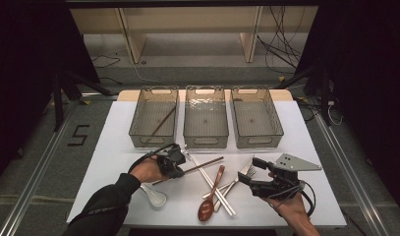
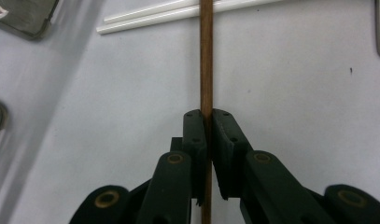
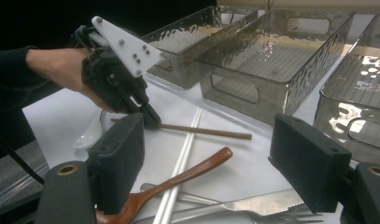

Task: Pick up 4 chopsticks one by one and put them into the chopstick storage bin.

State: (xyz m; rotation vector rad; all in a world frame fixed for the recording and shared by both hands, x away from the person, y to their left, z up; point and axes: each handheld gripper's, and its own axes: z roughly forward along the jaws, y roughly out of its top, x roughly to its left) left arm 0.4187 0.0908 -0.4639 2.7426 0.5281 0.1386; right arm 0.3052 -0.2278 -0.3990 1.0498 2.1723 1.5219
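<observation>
Chopstick (image 2: pixel 206 56) first: the brown wooden one is pinched in my left hand-held gripper (image 2: pixel 207 116), whose black jaws are pressed in on it from both sides. In the left gripper view the stick runs straight up between the pads and passes over a pair of white chopsticks (image 2: pixel 169 13) farther out. From the high view I see this hand-held gripper low over the white tabletop (image 1: pixel 114 132), just in front of the left bin (image 1: pixel 153 118), with the stick slanting away from it towards the middle. Its far end looks to rest on the tabletop, though I cannot be sure from these angles.

My right hand-held gripper (image 3: pixel 206 163) has its jaws spread wide with nothing between them. It hangs over the near right part of the tabletop, pointing at the pile of cutlery.

That pile holds a brown wooden spoon (image 1: pixel 210 196), the white chopsticks crossing it, and a metal fork (image 1: pixel 246 173) beside them. A white spoon (image 1: pixel 156 196) lies near my left wrist.

Three clear grey bins stand in a row along the far side. The left one has another brown chopstick (image 1: pixel 163 120) lying slantwise in it. The middle bin (image 1: pixel 205 118) and the right bin (image 1: pixel 256 118) stand just beside each other.
</observation>
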